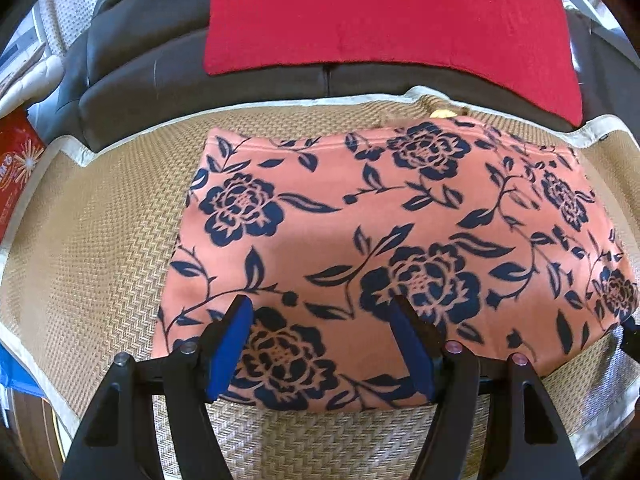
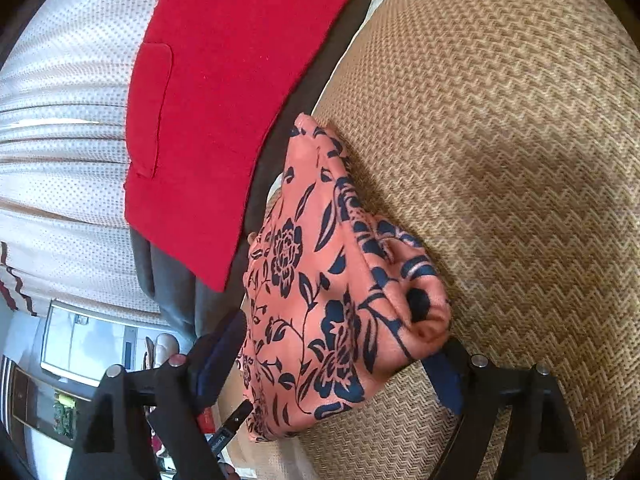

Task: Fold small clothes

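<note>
A salmon-pink garment with dark blue flowers (image 1: 384, 240) lies folded flat on a woven tan mat (image 1: 96, 256). My left gripper (image 1: 324, 312) is open, its blue-padded fingers (image 1: 230, 348) spread over the garment's near edge, holding nothing. In the right wrist view the same garment (image 2: 320, 300) shows edge-on, and my right gripper (image 2: 340, 344) is open with the garment's folded corner between its wide-apart fingers, not clamped. A red garment (image 1: 384, 12) lies flat on the dark sofa beyond; it also shows in the right wrist view (image 2: 224, 100).
The mat has a pale cloth border (image 1: 280, 102) and lies against a dark grey sofa (image 1: 132, 80). A red box (image 1: 16, 172) stands at the left edge. A white dotted cloth (image 2: 60, 160) hangs behind the sofa. The mat (image 2: 500, 160) stretches wide to the right.
</note>
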Tool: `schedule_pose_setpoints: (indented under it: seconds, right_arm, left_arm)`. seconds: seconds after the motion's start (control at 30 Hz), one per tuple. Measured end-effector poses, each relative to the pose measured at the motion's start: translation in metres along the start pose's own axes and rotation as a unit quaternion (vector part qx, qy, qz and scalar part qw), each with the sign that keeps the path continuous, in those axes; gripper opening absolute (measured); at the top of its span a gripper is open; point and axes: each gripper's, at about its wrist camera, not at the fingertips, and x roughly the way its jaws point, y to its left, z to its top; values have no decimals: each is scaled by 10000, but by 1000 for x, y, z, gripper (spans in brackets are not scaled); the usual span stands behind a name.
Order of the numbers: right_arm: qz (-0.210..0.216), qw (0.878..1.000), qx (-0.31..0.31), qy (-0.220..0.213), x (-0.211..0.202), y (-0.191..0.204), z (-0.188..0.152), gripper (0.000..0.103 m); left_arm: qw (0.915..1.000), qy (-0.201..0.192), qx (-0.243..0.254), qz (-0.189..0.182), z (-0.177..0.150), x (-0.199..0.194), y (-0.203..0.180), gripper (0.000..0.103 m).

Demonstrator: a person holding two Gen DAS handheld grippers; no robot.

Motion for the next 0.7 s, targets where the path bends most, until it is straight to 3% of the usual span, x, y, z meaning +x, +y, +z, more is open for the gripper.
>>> schedule_pose_setpoints:
  seconds: [0.17,0.23,0.33,0.43,0.5,0.57,0.67,0.7]
  right_arm:
    - [20,10000,-5,-2,32,16,-8,84]
    - [-95,9999,-72,-55,48,30,-5,76]
    - [-329,9990,-300,-54,51,38,-1,31]
    - [-629,9949,-769,-145,48,60,5,17]
    - [-847,9879,-1238,-403,50,81,-1,17]
    - [-929,9851,-1395,-379,53,83,-3,19]
    - [-1030,9920,-729,32,69,49,0,24]
    - [-835,9958,-373,101,72,36,0,34]
  left_arm:
    - [10000,-17,34,-36,2,-2,-3,71]
    - [10000,-3,30,-46,3,-1,-4,71]
    - [10000,17,45,-42,3,0,-6,71]
    - [10000,11,61,-26,3,0,-7,71]
    - [10000,-1,77,-31,3,0,-6,71]
    - [9999,22,93,-34,4,3,-7,71]
    - [9999,64,127,-52,5,5,-10,71]
    - [9999,28,154,-40,5,4,-11,71]
